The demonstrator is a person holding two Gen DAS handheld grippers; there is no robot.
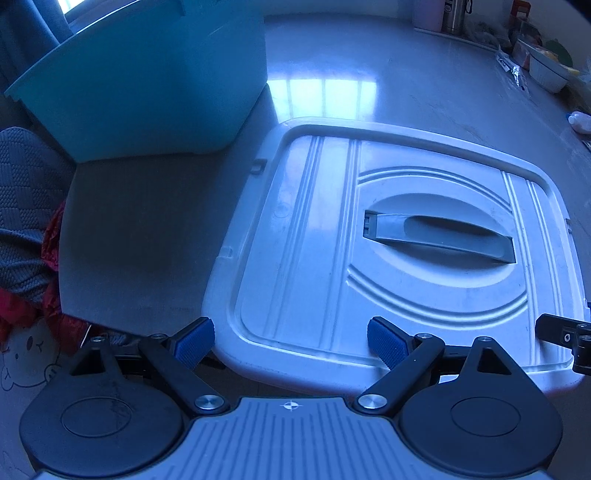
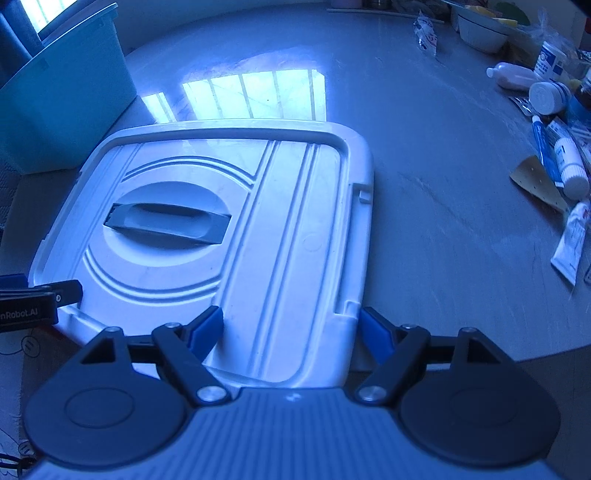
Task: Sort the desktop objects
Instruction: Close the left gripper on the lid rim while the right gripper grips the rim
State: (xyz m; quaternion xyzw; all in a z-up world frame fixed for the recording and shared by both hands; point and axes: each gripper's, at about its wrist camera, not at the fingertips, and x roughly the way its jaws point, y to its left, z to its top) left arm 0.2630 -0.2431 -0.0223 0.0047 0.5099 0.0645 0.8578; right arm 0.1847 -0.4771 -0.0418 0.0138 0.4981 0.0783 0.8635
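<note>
A white lid (image 1: 388, 236) with a grey handle (image 1: 439, 236) is seen lying flat on the grey table (image 1: 147, 236), just beside a teal bin (image 1: 147, 81) at its ten o'clock. The left gripper (image 1: 291, 343) is held open over the lid's near edge, nothing between its blue pads. Only the right wrist view shows the right gripper (image 2: 291, 332) spread wide astride the lid's near corner, pads not pressing, and the clutter at two o'clock: tubes (image 2: 570, 240), bottles (image 2: 513, 75) (labels unreadable) and a white bowl (image 2: 482, 31)
</note>
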